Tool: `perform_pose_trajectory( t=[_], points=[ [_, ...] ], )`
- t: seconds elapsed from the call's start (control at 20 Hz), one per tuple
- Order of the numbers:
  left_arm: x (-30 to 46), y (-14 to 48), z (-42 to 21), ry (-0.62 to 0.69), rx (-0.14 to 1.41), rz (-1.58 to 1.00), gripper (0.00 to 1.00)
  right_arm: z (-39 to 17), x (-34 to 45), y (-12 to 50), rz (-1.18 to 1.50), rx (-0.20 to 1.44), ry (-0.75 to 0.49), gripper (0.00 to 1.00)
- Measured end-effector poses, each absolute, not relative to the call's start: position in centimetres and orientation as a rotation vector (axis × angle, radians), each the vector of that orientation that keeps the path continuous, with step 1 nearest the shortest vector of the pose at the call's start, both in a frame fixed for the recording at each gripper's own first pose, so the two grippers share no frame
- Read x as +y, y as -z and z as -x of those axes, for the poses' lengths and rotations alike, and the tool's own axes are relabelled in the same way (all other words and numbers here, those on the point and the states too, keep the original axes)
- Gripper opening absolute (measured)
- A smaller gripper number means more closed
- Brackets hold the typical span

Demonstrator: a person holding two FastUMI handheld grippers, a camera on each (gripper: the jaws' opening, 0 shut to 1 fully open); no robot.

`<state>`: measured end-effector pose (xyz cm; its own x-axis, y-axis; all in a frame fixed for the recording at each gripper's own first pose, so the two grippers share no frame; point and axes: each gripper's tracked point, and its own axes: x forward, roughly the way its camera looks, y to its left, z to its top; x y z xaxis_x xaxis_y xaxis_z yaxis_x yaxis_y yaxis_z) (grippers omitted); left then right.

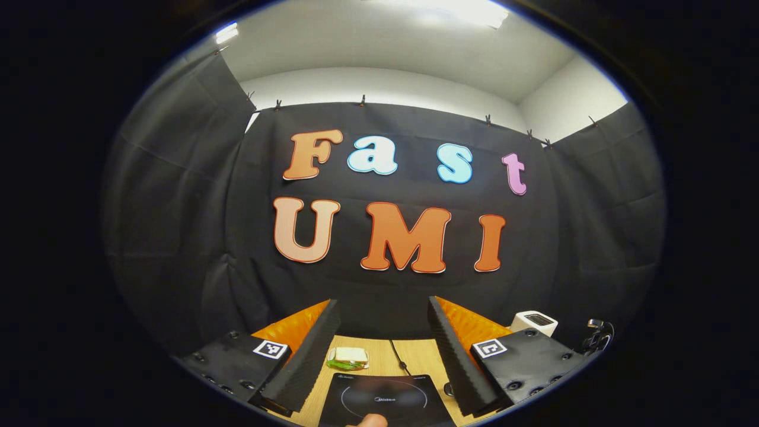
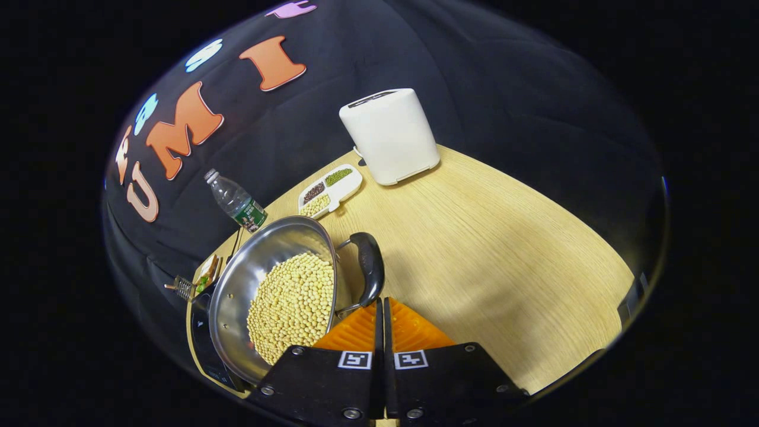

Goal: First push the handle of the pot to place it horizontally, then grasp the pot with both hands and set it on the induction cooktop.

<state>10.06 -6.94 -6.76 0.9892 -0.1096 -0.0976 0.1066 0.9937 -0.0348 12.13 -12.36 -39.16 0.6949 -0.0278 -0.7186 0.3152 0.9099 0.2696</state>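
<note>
Two grippers work over one wooden table (image 2: 486,237), which is the biggest thing in the right gripper view. On it, at the far edge, stands a white toaster (image 2: 391,135). Nearer sits the pot (image 2: 273,296), a steel pan full of pale beans (soybeans, by the look of them), resting on the cooktop (image 2: 198,338), whose dark edge peeks out beneath its rim. The pot's black handle (image 2: 370,267) points toward the right gripper (image 2: 380,308), whose fingers are pressed together with nothing between them, their tips just beside the handle's metal bracket; whether they touch it I cannot tell. Behind the pot lie a water bottle (image 2: 237,204), tilted in this view, and a white divided tray (image 2: 330,190) of mixed beans. In the left gripper view the left gripper (image 1: 384,308) is spread wide and holds nothing, with the cooktop (image 1: 385,400) and a sandwich (image 1: 348,357) showing between its fingers.
</note>
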Motion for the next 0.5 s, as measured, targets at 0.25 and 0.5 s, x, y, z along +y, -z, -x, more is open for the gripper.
perform_pose_trajectory(
  t=[0.25,0.5],
  points=[
    [-8.4,8.1,-10.0,0.136,0.121,0.035,0.99,-13.3,-13.2,39.9,-0.356,0.786,0.213,0.0],
    [-10.6,12.3,-10.5,0.166,0.193,0.07,0.97,-14.7,-14.6,39.3,-0.334,0.752,0.247,0.0]
  ],
)
